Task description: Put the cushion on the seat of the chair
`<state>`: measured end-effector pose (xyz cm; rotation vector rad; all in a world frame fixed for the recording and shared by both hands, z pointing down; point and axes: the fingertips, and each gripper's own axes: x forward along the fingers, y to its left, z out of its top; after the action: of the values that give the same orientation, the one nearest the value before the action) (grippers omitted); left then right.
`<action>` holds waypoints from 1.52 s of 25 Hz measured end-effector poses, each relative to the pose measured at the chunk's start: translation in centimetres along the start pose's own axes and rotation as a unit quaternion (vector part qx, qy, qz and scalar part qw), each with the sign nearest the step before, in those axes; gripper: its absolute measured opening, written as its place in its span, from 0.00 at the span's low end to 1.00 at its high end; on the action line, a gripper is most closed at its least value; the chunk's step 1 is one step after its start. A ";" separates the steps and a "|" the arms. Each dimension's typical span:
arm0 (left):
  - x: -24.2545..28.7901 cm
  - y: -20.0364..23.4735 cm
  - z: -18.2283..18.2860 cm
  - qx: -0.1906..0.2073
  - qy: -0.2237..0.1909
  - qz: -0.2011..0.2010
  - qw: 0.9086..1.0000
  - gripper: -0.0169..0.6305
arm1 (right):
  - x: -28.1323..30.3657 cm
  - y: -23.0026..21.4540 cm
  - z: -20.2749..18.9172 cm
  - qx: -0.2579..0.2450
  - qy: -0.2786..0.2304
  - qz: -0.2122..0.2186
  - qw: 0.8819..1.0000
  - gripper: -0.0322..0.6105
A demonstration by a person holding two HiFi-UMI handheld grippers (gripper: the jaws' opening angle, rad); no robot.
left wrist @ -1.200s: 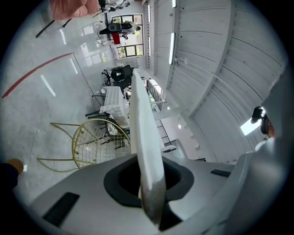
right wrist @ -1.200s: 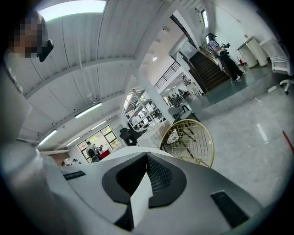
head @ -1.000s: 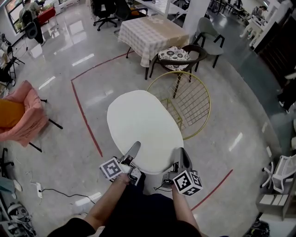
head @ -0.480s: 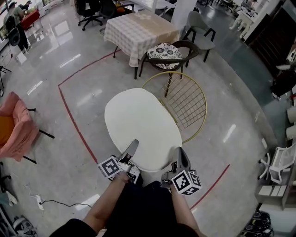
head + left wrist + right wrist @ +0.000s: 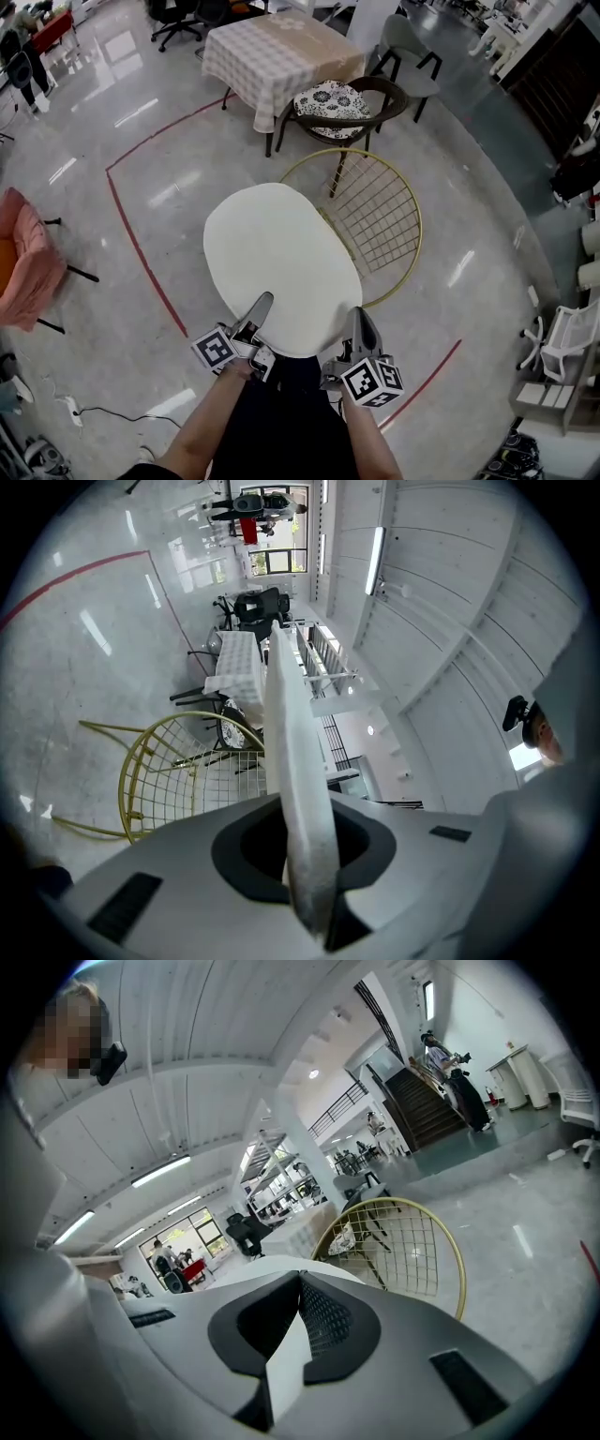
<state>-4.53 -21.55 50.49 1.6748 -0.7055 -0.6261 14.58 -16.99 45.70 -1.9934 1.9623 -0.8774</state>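
A large white oval cushion (image 5: pixel 279 265) hangs flat in front of me, held by its near edge with both grippers. My left gripper (image 5: pixel 260 309) is shut on the cushion's near left edge; in the left gripper view the cushion (image 5: pixel 295 789) runs edge-on between the jaws. My right gripper (image 5: pixel 360 323) is shut on the near right edge, where the cushion (image 5: pixel 286 1377) shows pinched between the jaws. The gold wire chair (image 5: pixel 375 220) with its round mesh seat stands just beyond and right of the cushion, partly covered by it; the chair (image 5: pixel 408 1246) also shows in the right gripper view.
A table with a checked cloth (image 5: pixel 277 56) and a dark armchair with a patterned cushion (image 5: pixel 328 101) stand behind the gold chair. A pink chair (image 5: pixel 23 267) is at the far left. Red tape lines (image 5: pixel 136 239) mark the glossy floor. White shelving (image 5: pixel 562 361) stands at the right.
Both grippers and the cushion have come closer to the gold chair and a little lower; the chair, table and armchair sit lower and nearer in the head view. Grips unchanged.
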 end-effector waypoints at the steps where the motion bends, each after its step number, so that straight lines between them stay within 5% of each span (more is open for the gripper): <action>1: 0.2 0.4 0.1 -0.001 0.000 0.004 1.000 0.12 | 0.5 -0.4 -0.1 0.002 0.002 -0.001 1.000 0.06; 12: 3.3 3.4 -3.6 0.007 0.009 0.009 1.000 0.12 | 1.3 -6.2 -0.8 0.008 0.006 -0.006 1.000 0.06; 29: 11.8 13.5 -4.3 -0.031 0.022 0.030 0.999 0.12 | 9.4 -11.8 -4.2 0.005 0.012 -0.042 0.999 0.06; 38: 14.3 17.3 -5.9 -0.029 0.043 0.043 0.998 0.12 | 10.9 -14.2 -5.9 0.042 0.023 -0.059 0.997 0.06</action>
<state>7.28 -31.06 68.04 1.5988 -0.6878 -0.5067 22.56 -24.67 60.94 -2.0753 1.8131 -1.0237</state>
